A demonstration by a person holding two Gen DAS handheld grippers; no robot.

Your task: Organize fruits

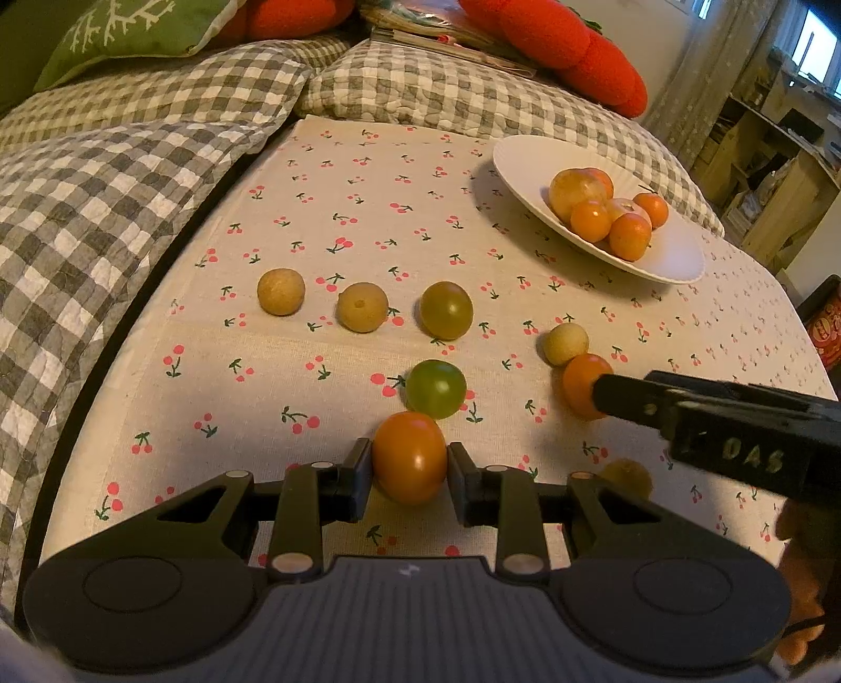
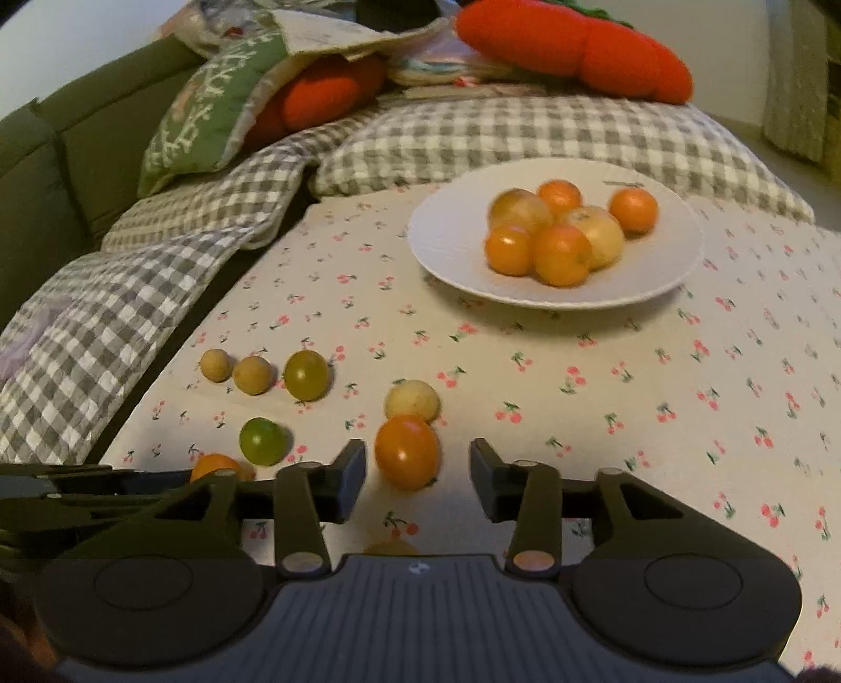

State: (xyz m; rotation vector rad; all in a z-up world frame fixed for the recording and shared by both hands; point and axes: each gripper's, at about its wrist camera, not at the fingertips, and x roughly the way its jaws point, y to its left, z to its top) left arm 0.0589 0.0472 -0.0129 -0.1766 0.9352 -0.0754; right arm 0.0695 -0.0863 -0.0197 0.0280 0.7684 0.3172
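Observation:
My left gripper [image 1: 410,467] is shut on an orange fruit [image 1: 410,456] low over the cherry-print cloth [image 1: 315,210]. My right gripper [image 2: 418,470] is open, its fingers on either side of a second orange fruit [image 2: 407,451] without touching it; it also shows in the left wrist view [image 1: 581,386]. A white plate [image 2: 447,236] at the back right holds several orange and pale fruits [image 2: 560,255]. Loose on the cloth lie two green grapes [image 1: 436,387] [image 1: 445,309], two tan round fruits [image 1: 281,291] [image 1: 362,306] and a pale one [image 1: 565,343].
A grey checked quilt [image 1: 105,184] borders the cloth on the left and back. Red cushions [image 2: 573,47] and a green pillow [image 2: 210,110] lie behind it. Another tan fruit [image 1: 628,475] sits half hidden by my left gripper's right finger. Shelves [image 1: 762,157] stand at far right.

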